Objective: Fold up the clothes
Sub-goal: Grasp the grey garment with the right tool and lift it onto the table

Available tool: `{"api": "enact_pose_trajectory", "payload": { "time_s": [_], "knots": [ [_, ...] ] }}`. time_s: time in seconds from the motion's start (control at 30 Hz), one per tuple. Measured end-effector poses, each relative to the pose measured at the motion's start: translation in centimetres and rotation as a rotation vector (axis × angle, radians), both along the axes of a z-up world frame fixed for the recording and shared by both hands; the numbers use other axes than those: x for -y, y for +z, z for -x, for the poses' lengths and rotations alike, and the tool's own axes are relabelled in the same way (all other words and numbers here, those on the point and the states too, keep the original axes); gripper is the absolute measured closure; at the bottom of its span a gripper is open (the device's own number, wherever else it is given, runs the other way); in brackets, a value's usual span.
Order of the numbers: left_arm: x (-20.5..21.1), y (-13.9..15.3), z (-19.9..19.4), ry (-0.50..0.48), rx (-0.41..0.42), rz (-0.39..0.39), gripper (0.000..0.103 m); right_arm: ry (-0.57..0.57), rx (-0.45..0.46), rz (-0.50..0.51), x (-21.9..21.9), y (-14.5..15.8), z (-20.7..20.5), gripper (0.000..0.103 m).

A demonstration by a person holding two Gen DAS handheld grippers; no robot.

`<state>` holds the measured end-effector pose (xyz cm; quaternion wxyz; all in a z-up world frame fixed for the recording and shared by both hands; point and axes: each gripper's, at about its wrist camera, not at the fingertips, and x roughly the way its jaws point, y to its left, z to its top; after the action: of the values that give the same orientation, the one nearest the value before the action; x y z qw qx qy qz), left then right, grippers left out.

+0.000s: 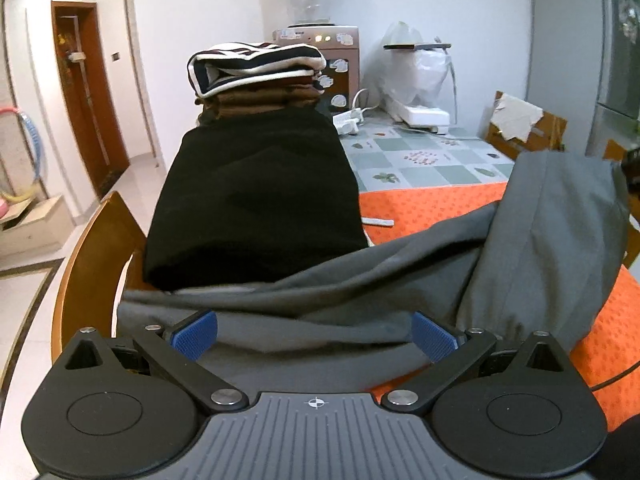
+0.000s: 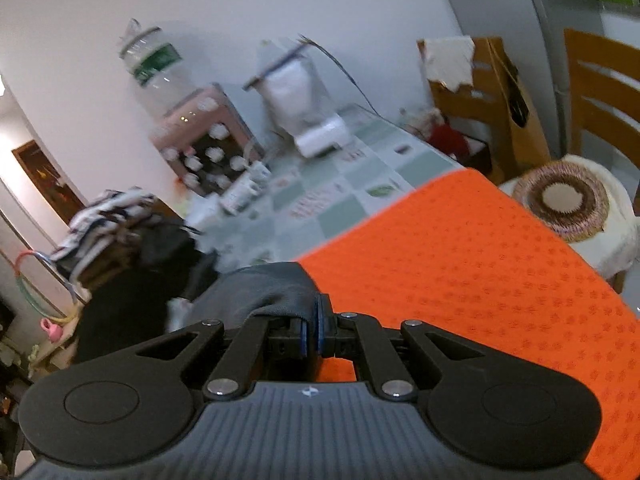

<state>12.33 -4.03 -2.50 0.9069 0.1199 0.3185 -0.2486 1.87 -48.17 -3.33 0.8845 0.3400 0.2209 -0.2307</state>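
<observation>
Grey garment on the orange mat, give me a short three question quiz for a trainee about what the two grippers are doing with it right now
1. True or false: the right gripper is shut on a fold of the grey garment.
2. How do the left gripper's jaws stand? A) wide open above the grey cloth B) shut on the black garment C) shut on the striped top
3. Fill in: the grey garment lies partly on the ______ mat.

Key: 1 true; 2 A; 3 orange.
</observation>
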Motion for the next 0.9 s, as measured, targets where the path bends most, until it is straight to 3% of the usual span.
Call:
{"api": "enact_pose_trajectory", "payload": {
  "time_s": [0.17,0.3,0.43,0.73,0.83,0.9],
  "knots": [
    [2.2,-0.8,1.9,0.069,-0.011,0.002,0.000,0.025,-0.057,-0.014,3.9,-3.9,0.2,0.097],
    [3.1,-1.7,2.0,0.121,-0.031,0.008,0.000,0.087,-0.163,-0.022,6.1,-6.8,-1.1,0.094],
    [3.7,-2.6,1.6,0.133,-0.034,-0.016,0.000,0.113,-0.214,0.036,6.3,-6.1,-0.2,0.091],
    [4.3,-5.4,-0.2,0.047,-0.011,-0.091,0.001,0.320,-0.253,0.150,1.2,-2.8,2.6,0.065],
    [4.2,-6.3,-1.1,0.004,-0.035,-0.090,0.001,0.425,-0.261,0.171,-1.9,-2.7,2.5,0.052],
    [4.2,-7.1,-2.1,0.004,-0.063,-0.097,0.002,0.483,-0.263,0.180,-4.1,-2.9,2.1,0.035]
  ]
}}
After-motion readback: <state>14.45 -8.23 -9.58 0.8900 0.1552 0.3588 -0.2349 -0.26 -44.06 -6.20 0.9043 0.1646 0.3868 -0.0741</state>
